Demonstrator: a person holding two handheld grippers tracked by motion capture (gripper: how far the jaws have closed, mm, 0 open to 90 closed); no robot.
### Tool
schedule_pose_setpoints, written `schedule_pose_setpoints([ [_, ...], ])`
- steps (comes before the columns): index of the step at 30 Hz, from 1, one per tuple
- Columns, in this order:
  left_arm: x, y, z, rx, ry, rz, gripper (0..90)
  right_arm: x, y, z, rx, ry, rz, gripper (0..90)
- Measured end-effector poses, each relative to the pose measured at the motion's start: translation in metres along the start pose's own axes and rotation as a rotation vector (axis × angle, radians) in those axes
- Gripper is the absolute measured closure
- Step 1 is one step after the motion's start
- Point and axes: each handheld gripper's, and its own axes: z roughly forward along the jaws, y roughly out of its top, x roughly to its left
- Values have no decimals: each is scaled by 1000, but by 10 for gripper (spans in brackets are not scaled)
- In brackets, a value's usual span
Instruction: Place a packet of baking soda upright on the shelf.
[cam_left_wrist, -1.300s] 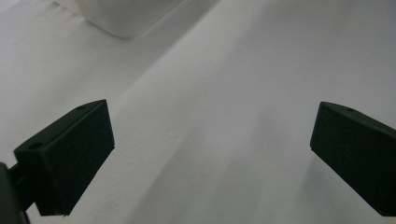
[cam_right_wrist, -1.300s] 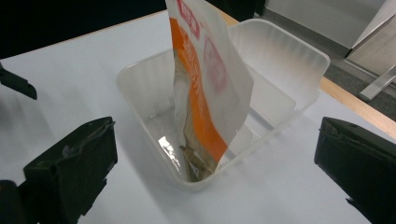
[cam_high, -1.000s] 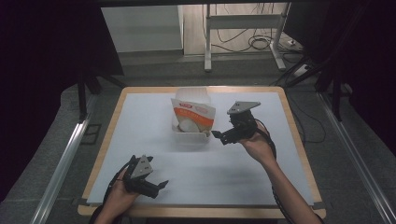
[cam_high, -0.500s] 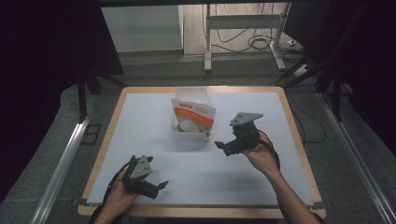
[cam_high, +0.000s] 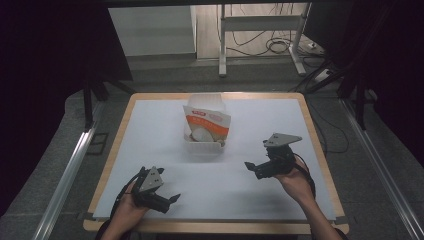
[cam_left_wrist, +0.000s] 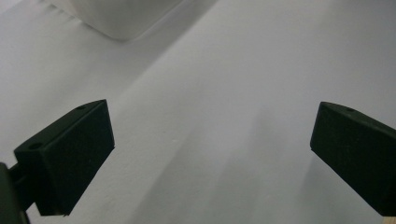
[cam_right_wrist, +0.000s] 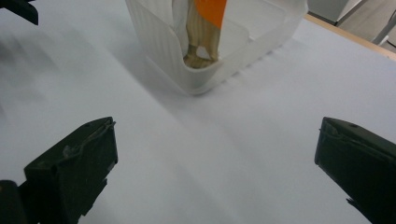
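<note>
Packet (cam_high: 206, 126) stands upright in white tub (cam_high: 205, 148), mid-table. Left gripper (cam_high: 167, 202), jaws apart and empty, sits near front edge, well apart. Right gripper (cam_high: 252, 168), jaws spread and empty, is nearer, tub ahead-left.

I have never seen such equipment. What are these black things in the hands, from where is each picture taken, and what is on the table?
A person holds a hand-operated grasping tool in each hand: the left tool and the right tool. Both are open and hold nothing. The high view comes from a fixed camera above the table. The two gripper views come from cameras riding on each tool, looking along its black jaws. On the table stands a translucent white container with an orange-and-white packet upright inside it. Neither tool touches it.
</note>
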Motion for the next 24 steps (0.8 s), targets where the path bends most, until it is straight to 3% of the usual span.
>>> schedule_pose_setpoints([
  [11, 0, 0, 0, 3, -2, 3, 0, 4, -19, -26, -50, -56, -10, 0],
  [17, 0, 0, 0, 4, -3, 3, 0, 8, -30, -34, -43, -88, -17, 0],
  [24, 0, 0, 1, 7, -3, 3, 0, 7, -47, -42, -23, -109, 10, 0],
])
